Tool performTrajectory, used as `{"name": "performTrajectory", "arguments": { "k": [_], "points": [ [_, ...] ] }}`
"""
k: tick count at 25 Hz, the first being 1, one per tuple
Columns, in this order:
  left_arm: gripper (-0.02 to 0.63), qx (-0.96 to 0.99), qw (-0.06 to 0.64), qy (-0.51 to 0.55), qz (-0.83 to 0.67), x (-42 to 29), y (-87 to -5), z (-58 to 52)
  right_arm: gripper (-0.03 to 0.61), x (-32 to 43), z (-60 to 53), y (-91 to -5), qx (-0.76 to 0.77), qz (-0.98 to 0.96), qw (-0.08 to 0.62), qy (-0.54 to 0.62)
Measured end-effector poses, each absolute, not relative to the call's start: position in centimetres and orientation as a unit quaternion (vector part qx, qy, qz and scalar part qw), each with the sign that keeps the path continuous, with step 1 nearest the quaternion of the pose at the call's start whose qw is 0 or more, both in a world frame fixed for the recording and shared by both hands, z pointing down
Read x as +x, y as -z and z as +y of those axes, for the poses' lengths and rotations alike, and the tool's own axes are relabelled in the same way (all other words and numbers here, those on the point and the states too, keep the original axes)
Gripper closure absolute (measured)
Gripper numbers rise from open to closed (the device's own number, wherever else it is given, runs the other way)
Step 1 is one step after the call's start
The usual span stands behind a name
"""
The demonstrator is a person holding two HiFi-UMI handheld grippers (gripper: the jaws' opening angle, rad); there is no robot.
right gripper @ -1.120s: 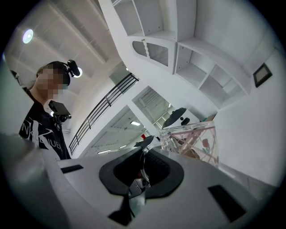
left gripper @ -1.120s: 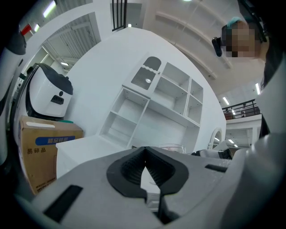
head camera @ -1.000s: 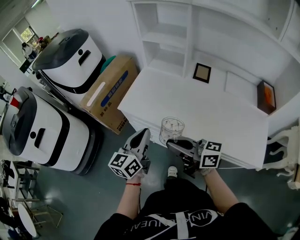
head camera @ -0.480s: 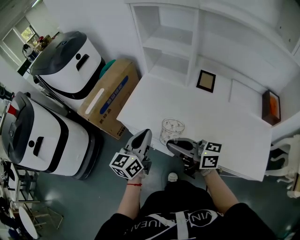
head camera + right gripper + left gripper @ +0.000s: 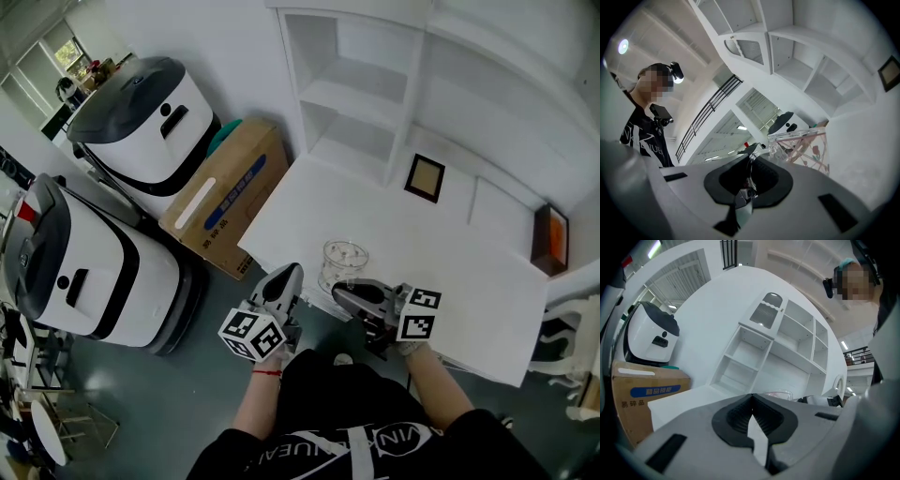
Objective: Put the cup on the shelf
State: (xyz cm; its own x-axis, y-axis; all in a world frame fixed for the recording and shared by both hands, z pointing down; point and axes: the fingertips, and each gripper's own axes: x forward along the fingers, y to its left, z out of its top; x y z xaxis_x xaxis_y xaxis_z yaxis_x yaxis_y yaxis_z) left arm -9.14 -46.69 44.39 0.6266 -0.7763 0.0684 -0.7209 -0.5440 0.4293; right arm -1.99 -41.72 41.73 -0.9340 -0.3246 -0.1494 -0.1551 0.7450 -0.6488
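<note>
Gripping the clear cup (image 5: 343,265) by its handle, the right gripper (image 5: 347,289) had its jaws clenched tight, and the cup was at the near edge of the white table (image 5: 450,244). The left gripper (image 5: 285,276) sat at the cup's eight o'clock, jaws pressed together on nothing. The shelf (image 5: 361,98) stood at the cup's twelve o'clock, well apart, on the table's far side.

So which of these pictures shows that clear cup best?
The right gripper view: the cup is close up and side-on, its clear patterned wall plain, its handle between the jaws of the right gripper. The head view shows it small, from above, at the white table's near edge. The left gripper view catches only its rim.
</note>
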Motion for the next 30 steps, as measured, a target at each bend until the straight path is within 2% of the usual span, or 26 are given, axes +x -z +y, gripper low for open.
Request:
{"name": "performTrajectory", "arguments": {
  "k": [17, 30],
  "points": [
    [0.609, 0.908, 0.226, 0.049, -0.349, -8.6, -44.8, -58.5, 0.558, -3.3, -53.0, -42.6, -0.200, 0.916, 0.134, 0.322],
    [0.609, 0.928, 0.267, 0.023, -0.260, -7.0, -47.9, -66.5, 0.558, -3.6, -62.9, -44.0, -0.287, 0.893, 0.139, 0.318]
  ]
}}
